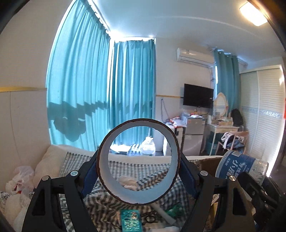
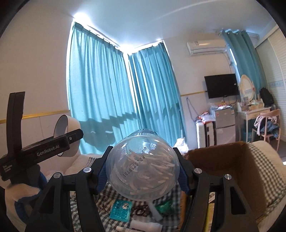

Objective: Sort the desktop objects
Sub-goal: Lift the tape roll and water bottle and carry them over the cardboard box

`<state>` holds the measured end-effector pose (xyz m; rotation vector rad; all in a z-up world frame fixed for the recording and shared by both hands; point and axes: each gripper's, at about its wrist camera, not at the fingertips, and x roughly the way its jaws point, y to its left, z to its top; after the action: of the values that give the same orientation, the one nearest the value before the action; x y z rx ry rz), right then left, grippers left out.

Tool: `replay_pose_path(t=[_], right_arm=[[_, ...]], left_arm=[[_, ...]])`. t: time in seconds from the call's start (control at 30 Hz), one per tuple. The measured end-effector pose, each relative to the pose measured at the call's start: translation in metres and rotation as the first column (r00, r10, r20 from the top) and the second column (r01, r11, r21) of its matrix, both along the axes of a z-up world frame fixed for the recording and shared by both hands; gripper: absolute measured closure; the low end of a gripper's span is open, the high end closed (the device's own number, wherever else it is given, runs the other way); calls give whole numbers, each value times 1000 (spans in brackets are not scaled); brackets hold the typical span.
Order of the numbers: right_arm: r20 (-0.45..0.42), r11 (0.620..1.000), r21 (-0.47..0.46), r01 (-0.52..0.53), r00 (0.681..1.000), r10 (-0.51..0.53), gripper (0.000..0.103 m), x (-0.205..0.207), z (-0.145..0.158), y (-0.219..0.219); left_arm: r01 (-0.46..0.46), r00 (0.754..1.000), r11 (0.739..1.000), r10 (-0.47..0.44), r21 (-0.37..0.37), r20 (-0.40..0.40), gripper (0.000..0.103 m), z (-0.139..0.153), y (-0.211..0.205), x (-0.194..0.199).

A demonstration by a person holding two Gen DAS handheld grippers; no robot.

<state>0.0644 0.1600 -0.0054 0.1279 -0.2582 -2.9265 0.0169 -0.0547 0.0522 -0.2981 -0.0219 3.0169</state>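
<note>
Tools both raised and near level: left tool [image 1: 138, 166] clamped on tape roll [image 1: 138, 161], right tool [image 2: 142, 172] on clear jar [image 2: 142, 169] (base toward camera)

Teal curtains [image 1: 100, 85] hang across the corner window from ceiling to bed level, and a white air conditioner [image 1: 194, 57] sits high on the wall to their right, above a dark wall-mounted television [image 1: 198, 95]. Below the television a small grey fridge [image 2: 224, 121] stands beside a white dressing table [image 2: 250, 111] with an oval mirror [image 1: 220, 104], and a wooden chair [image 2: 268, 125] draped with clothes is pulled up in front of it. A ceiling light [image 1: 253, 13] glows at the upper right, and white slatted wardrobe doors [image 1: 264, 110] fill the right-hand wall.
</note>
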Motion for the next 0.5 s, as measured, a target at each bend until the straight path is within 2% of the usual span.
replay_pose_path(t=[0.2, 0.5], right_arm=[[-36, 999, -7, 51, 998, -51, 40, 19, 13, 33], [-64, 984, 29, 173, 983, -171, 40, 45, 18, 79]], left_arm=[[80, 996, 997, -80, -4, -49, 22, 15, 33, 14], [200, 978, 980, -200, -2, -66, 22, 14, 89, 18]])
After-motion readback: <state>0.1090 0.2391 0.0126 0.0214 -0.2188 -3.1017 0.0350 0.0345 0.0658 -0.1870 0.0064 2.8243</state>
